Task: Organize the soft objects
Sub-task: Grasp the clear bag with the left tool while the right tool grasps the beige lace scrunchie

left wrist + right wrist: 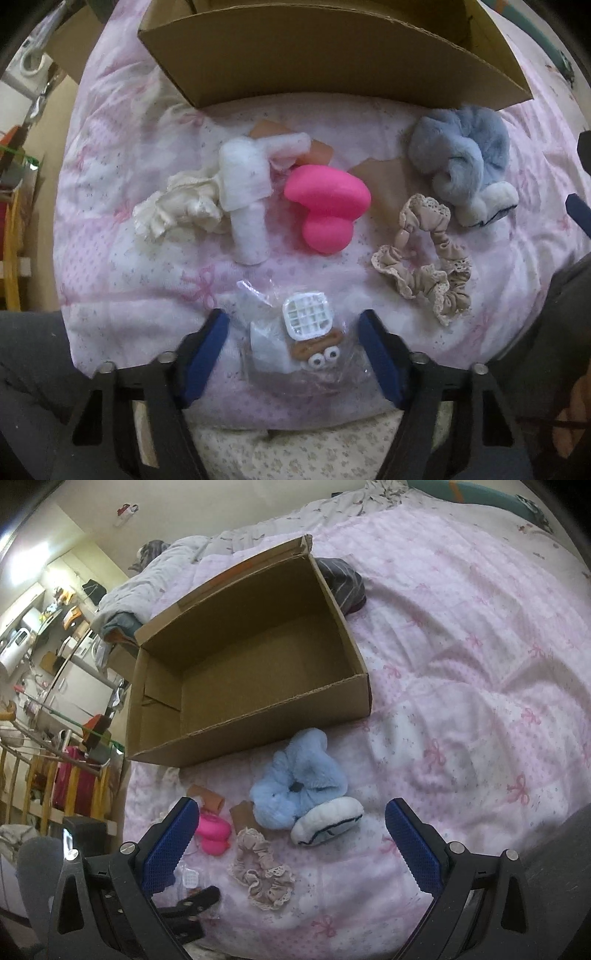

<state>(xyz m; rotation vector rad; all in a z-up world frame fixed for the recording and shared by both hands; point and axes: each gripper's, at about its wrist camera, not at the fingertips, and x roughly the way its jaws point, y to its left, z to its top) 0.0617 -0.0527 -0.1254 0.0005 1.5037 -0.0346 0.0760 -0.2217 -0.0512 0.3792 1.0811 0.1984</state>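
Both grippers spread: left gripper (293,332) straddles bagged trinket (308,341), unpinched; next, pinch and lift toward cardboard box (258,716).

Both grippers (293,321) (291,812) parted, downward

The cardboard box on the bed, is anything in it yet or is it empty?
Empty as far as visible: the cardboard box stands open-topped, and the right wrist view shows only bare brown floor inside it.
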